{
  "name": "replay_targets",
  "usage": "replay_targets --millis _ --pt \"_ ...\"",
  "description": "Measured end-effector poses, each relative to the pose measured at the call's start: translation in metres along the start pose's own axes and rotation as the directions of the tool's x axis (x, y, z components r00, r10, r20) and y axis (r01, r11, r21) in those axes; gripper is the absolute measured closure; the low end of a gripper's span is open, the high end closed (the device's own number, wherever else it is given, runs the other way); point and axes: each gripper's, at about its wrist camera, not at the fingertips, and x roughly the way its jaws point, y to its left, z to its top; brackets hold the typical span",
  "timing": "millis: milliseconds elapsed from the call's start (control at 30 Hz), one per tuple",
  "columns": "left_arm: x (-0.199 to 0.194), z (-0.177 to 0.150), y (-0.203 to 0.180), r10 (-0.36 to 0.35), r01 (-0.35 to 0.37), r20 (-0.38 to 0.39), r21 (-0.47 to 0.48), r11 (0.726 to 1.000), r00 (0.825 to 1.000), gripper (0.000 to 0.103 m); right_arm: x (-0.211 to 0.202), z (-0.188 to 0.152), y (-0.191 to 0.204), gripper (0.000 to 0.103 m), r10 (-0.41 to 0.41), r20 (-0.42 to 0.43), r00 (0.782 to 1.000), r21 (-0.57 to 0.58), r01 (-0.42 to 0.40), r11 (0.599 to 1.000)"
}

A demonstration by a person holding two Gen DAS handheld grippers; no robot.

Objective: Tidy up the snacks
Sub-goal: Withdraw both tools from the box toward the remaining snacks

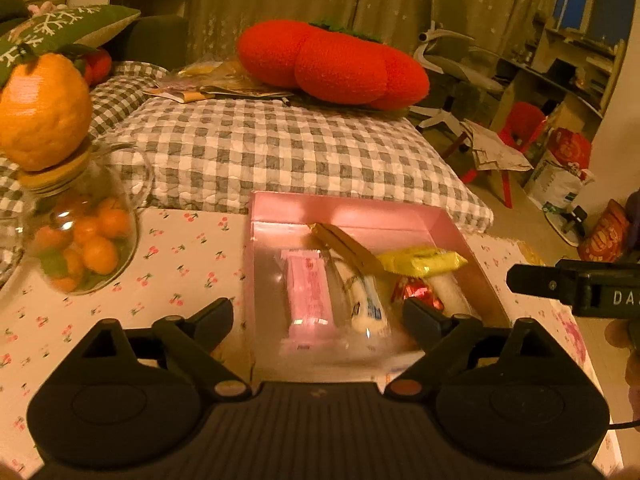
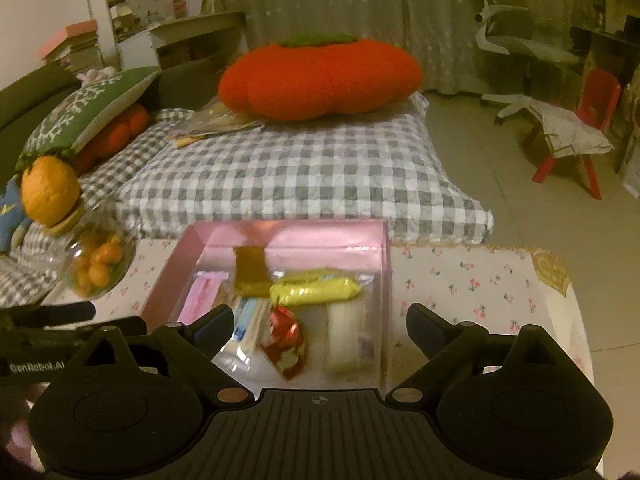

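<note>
Partly blurred, the snacks lie in the pink box on the worktop: pink bar, yellow pack, red sweet. Left tool and right tool hover level over the box, fingers spread, holding nothing.

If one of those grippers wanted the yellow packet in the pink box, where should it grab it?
Probably across the middle of the yellow packet, from above. It lies on top of the other snacks, long side crosswise in the pink box, so its narrow width suits the open right gripper.
</note>
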Motion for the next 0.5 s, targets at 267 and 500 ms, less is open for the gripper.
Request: replay_targets --millis 267,500 --pt "-0.023 -0.02 0.003 0.002 -0.002 -0.004 -0.012 1.0 1.0 0.005 -0.022 -0.033 0.01 0.008 -0.001 -0.019 1.0 -0.048 0.0 0.999" --pt "-0.031 -0.042 0.006 0.007 -0.008 -0.043 -0.022 1.0 0.999 0.001 -0.037 -0.057 0.011 0.008 -0.016 -0.024 1.0 -0.032 0.015 0.999"
